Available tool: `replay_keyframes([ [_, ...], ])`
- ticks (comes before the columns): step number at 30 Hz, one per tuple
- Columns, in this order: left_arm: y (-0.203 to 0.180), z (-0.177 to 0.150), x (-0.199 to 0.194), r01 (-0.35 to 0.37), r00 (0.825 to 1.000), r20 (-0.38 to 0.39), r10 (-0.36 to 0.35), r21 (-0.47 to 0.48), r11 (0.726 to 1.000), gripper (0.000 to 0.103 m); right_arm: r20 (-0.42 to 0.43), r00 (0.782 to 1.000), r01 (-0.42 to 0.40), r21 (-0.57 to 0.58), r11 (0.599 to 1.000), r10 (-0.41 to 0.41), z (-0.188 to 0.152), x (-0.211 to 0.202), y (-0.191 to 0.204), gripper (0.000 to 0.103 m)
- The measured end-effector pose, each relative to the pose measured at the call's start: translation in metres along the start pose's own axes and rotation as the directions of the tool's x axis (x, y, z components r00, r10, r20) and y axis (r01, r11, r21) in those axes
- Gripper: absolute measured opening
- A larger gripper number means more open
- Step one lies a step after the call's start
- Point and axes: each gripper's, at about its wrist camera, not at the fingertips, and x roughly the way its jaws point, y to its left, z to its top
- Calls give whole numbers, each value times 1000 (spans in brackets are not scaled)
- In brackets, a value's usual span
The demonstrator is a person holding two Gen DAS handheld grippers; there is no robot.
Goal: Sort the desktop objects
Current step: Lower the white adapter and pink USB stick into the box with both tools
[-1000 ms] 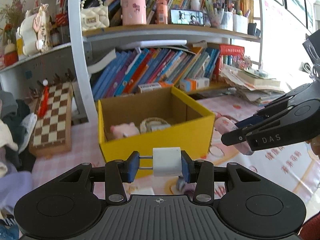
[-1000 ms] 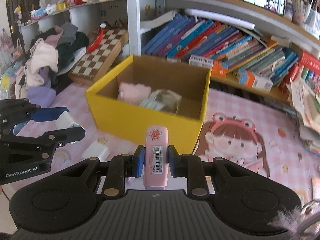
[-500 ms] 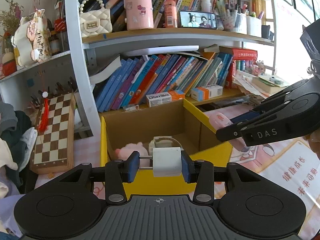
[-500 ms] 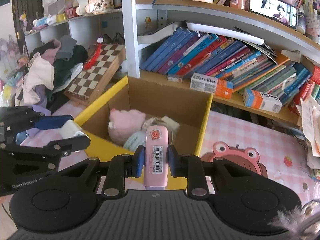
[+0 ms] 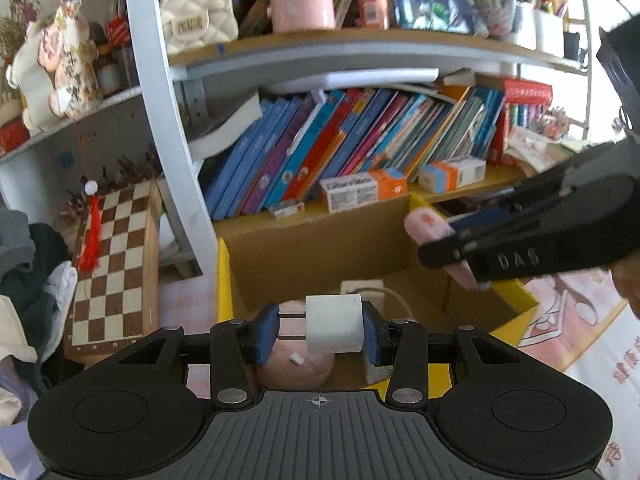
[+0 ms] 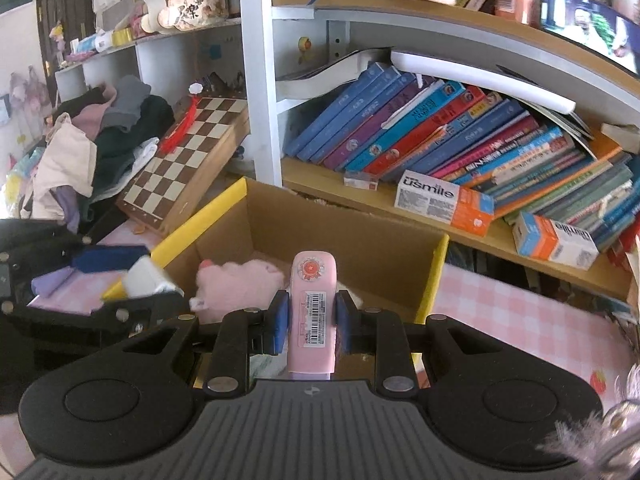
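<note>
White charger (image 5: 334, 330) sits clamped between the left gripper's (image 5: 320, 332) pads, while the right gripper (image 6: 311, 322) pinches a pink tube (image 6: 313, 312). Just beyond and beneath both tips, the yellow cardboard box (image 6: 432, 280) holds a pink plush (image 6: 240, 282).

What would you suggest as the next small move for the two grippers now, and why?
Probably open both over the yellow box and let the items drop. The left gripper grips a white charger above the pink plush inside the box, and the right gripper holds a pink stick-shaped item above the box opening, so both loads appear to be over the box.
</note>
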Motion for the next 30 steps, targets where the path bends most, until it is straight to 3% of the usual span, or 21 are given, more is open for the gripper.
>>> replay_keyframes([
  [10,5,-1,35,3,995,-97,-4,-12,1000,41,-105,993,-69,-98,993,58,12,68,9,23],
  [18,6,-6,57,27,983,-180,-31,-26,999,41,-193,977,-109,-109,988,87,13,107,4,23],
  [30,10,-8,59,59,975,-211,-75,-82,995,42,-276,951,-174,-100,980,141,15,138,5,23],
])
